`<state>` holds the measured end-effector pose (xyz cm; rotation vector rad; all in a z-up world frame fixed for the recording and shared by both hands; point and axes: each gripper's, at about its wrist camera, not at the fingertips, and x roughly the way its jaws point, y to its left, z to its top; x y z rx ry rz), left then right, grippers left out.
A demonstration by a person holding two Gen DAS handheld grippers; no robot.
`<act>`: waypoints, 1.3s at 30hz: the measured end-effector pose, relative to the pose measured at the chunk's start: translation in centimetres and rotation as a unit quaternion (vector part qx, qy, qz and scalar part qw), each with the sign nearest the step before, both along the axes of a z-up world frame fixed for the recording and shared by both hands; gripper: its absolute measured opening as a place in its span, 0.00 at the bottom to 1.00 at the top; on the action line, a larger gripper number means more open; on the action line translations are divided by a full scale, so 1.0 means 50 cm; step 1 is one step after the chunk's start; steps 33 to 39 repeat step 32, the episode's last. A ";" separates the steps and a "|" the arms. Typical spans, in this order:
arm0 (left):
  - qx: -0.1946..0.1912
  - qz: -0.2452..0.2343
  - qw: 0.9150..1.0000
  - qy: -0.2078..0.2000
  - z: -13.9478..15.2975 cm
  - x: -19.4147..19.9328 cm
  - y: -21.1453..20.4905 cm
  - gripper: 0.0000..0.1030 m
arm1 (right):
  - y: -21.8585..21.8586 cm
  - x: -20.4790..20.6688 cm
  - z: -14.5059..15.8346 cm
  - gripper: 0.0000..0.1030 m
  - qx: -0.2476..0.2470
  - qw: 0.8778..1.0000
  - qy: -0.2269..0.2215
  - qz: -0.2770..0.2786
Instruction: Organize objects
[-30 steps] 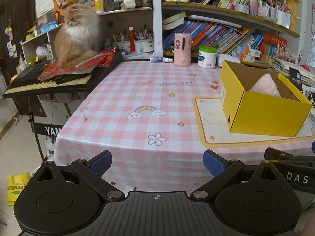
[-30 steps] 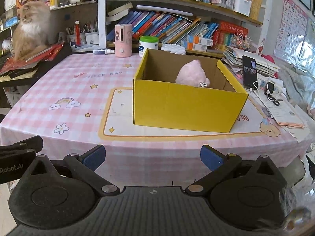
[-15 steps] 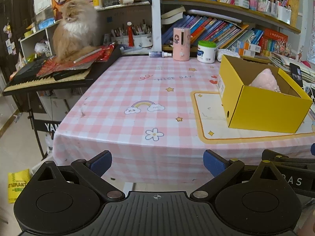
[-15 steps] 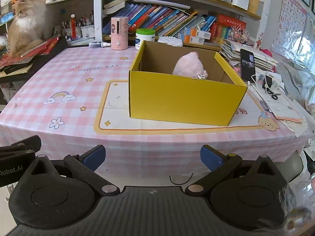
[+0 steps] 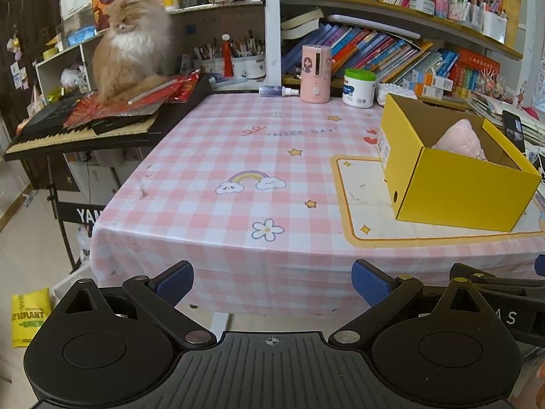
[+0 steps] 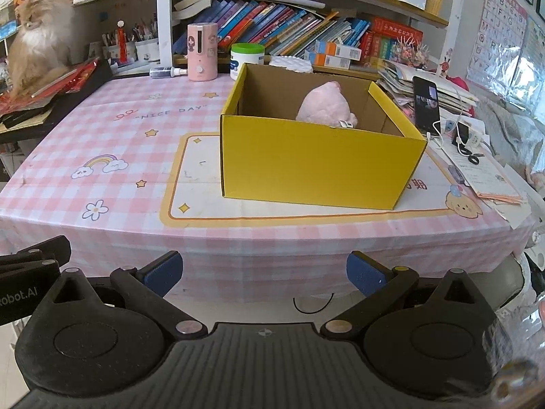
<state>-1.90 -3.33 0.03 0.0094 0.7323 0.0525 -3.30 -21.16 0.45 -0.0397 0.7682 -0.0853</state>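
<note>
Against bookshelves (image 6: 306,27), pink-checked table (image 6: 112,126).

cat (image 5: 131,44) sits on keyboard (image 5: 81,126), left of table | pink dispenser (image 5: 316,73), green-lidded jar (image 5: 358,87) at table's far edge, side by side | phone (image 6: 426,105) upright, right | bookshelf (image 6: 306,30) behind

"NICE DAY" on tablecloth (image 6: 112,156); "Robot.AI" on left tongs (image 6: 20,296).
</note>
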 end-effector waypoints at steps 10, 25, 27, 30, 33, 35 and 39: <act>0.001 0.002 1.000 -0.001 -0.001 0.005 0.000 0.98 | 0.003 0.002 0.000 1.00 -0.002 1.000 -0.001 0.001; 0.001 -0.008 1.000 0.009 -0.008 0.015 -0.002 0.98 | 0.005 0.013 -0.006 1.00 -0.006 1.000 0.006 -0.006; 0.000 -0.008 1.000 0.011 -0.008 0.017 -0.002 0.97 | 0.005 0.014 -0.007 1.00 -0.007 1.000 0.007 -0.006; -0.002 -0.008 1.000 0.014 -0.010 0.020 -0.003 0.97 | 0.005 0.017 -0.008 1.00 -0.008 1.000 0.008 -0.006; -0.003 -0.009 1.000 0.011 -0.008 0.021 -0.004 0.97 | 0.004 0.017 -0.008 1.00 -0.007 1.000 0.008 -0.006; -0.003 -0.009 1.000 0.011 -0.008 0.021 -0.004 0.97 | 0.004 0.017 -0.008 1.00 -0.007 1.000 0.008 -0.006; -0.003 -0.009 1.000 0.011 -0.008 0.021 -0.004 0.97 | 0.004 0.017 -0.008 1.00 -0.007 1.000 0.008 -0.006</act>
